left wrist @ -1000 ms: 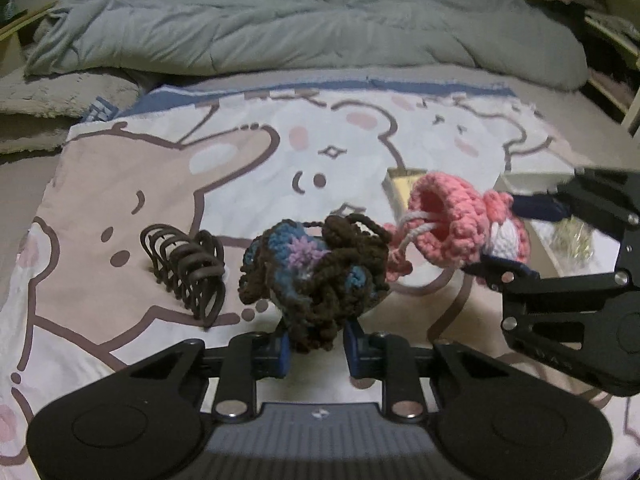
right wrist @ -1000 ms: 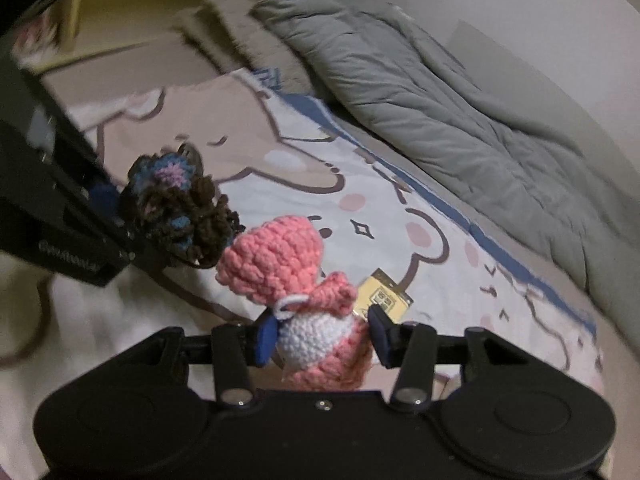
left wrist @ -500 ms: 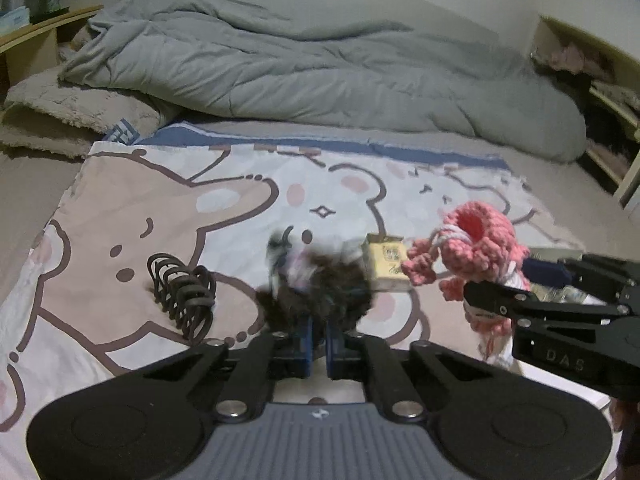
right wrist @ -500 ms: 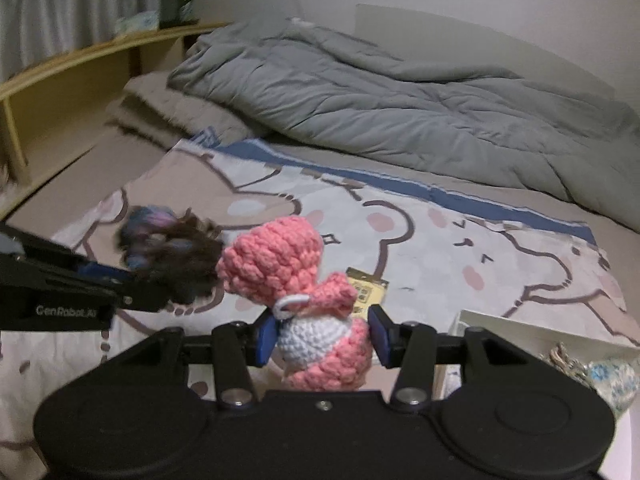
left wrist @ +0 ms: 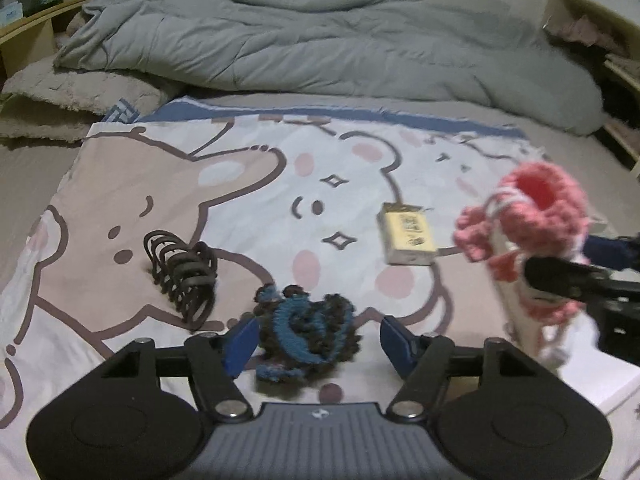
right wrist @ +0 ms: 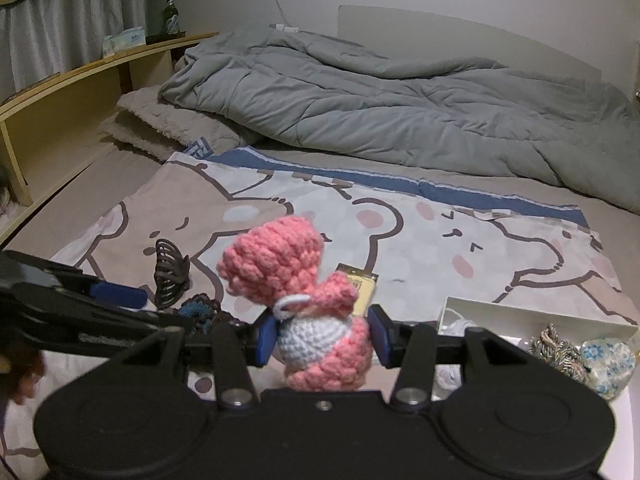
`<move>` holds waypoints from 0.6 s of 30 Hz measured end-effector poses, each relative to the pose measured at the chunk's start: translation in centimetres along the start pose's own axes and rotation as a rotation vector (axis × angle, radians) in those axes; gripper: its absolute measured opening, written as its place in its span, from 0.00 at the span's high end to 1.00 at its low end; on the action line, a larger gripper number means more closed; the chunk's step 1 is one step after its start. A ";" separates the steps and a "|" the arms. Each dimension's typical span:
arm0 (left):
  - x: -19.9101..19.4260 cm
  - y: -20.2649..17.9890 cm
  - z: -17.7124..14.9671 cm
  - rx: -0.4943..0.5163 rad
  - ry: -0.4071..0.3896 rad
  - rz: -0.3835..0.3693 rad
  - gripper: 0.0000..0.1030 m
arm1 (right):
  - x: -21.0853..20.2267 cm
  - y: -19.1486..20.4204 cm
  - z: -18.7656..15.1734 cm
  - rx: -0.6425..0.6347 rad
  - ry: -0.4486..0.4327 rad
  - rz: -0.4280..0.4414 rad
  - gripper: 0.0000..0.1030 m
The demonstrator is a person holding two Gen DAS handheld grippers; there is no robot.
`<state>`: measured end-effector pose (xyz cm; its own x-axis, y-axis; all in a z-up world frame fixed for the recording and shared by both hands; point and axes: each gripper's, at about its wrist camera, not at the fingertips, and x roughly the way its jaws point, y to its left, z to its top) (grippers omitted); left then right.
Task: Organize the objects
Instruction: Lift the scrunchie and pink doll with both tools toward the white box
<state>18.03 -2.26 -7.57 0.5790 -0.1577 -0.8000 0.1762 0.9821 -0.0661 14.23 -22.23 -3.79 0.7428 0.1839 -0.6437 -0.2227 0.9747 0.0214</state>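
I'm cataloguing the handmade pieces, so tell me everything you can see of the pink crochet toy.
The pink crochet toy looks like chunky knitted yarn: a rounded pink top, a pink ruffle below it, a white band and a pink base, with a small white loop at the neck. The left wrist view shows a hollow opening in its pink end. The right gripper holds it upright, jaws pressed on its white middle, above the cartoon blanket.

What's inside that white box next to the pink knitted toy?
The shallow white box holds a tangle of braided beige cord, a blue flowery fabric piece and something white. The right gripper covers the near part.
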 end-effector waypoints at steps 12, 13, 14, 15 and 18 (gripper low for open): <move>7.6 0.0 0.7 -0.050 0.170 0.008 0.16 | 2.5 -0.2 0.1 0.017 0.042 0.033 0.53; 8.2 -0.1 0.7 -0.055 0.183 0.013 0.16 | 2.7 -0.3 0.1 0.018 0.047 0.035 0.53; 8.6 -0.2 0.7 -0.058 0.191 0.020 0.16 | 3.0 -0.4 0.1 0.019 0.051 0.034 0.53; 8.9 -0.2 0.7 -0.058 0.197 0.025 0.19 | 3.3 -0.5 0.2 0.019 0.054 0.034 0.53; 9.4 -0.2 0.8 -0.068 0.201 0.032 0.35 | 3.9 -0.8 0.2 0.027 0.065 0.031 0.53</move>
<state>24.11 -4.08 -14.61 0.4118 -0.1089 -0.9047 0.1016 0.9921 -0.0731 17.44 -22.25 -6.20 0.6935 0.2061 -0.6904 -0.2270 0.9719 0.0621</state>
